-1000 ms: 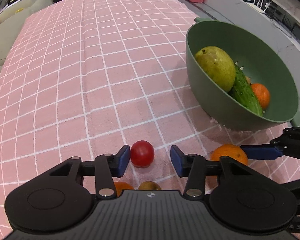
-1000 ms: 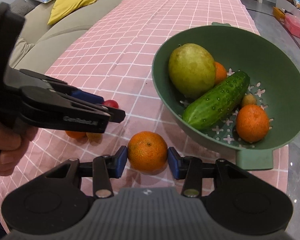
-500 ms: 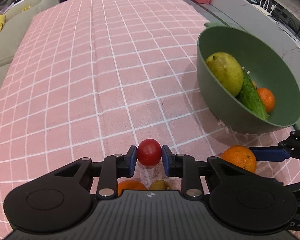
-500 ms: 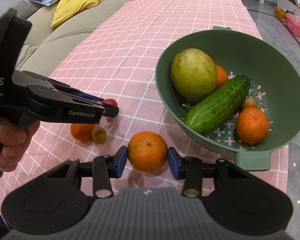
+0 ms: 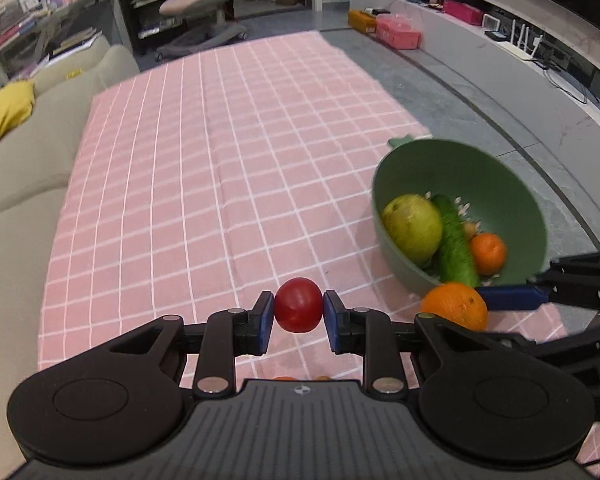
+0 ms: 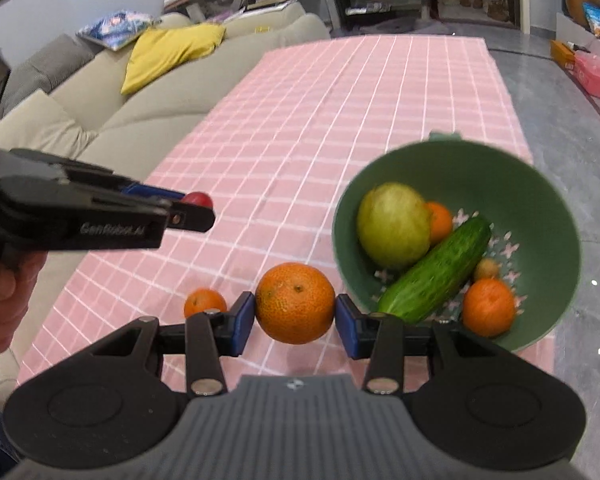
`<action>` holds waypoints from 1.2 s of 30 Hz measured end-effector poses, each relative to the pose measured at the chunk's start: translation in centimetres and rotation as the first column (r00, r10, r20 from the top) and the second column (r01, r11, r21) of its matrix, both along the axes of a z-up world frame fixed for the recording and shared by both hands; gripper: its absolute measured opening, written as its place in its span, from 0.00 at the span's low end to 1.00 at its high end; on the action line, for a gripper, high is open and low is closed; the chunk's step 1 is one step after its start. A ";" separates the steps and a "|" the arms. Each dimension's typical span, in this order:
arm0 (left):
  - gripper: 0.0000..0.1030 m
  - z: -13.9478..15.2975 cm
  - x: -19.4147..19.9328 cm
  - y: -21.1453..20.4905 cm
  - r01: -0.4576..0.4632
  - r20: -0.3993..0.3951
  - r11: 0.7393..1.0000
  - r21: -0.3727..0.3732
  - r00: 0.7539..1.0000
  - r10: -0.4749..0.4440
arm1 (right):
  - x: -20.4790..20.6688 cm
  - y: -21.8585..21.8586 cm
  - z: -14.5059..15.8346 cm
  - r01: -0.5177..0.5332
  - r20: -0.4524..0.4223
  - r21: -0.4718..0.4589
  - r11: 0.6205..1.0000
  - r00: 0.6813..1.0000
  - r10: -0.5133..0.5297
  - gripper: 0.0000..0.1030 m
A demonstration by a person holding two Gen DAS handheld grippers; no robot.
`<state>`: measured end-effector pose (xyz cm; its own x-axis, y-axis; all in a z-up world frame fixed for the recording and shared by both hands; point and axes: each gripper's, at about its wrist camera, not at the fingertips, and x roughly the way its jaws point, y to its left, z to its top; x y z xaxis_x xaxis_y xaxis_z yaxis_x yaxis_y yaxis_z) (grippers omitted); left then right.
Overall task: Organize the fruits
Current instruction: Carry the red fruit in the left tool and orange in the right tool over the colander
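My left gripper [image 5: 299, 317] is shut on a red tomato [image 5: 299, 305] and holds it above the pink checked cloth; the tomato also shows in the right wrist view [image 6: 198, 199]. My right gripper [image 6: 295, 318] is shut on a large orange [image 6: 295, 302], lifted off the cloth; that orange shows in the left wrist view [image 5: 454, 306]. A green colander bowl [image 6: 540, 184] to the right holds a green pear [image 6: 394, 224], a cucumber [image 6: 436, 272], two small oranges [image 6: 488, 306] and a small brown fruit [image 6: 486, 268].
A small orange [image 6: 204, 302] lies on the cloth [image 5: 220, 184] just left of my right gripper. A beige sofa [image 6: 140, 100] with a yellow cushion runs along the left. Grey floor and a low white shelf [image 5: 540, 64] lie to the right.
The left gripper closed on the tomato and lifted it. The right gripper closed on the large orange and lifted it. Both views rose and pulled back from the cloth.
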<state>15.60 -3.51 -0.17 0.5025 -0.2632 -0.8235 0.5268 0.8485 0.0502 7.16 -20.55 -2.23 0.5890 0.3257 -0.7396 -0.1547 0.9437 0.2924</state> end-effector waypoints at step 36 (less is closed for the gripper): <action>0.29 -2.5 -0.1 -15.1 0.150 -0.022 0.979 -0.139 0.988 -0.154 | 7.2 -14.1 5.9 0.138 0.053 -0.114 0.984 0.990 -0.133 0.40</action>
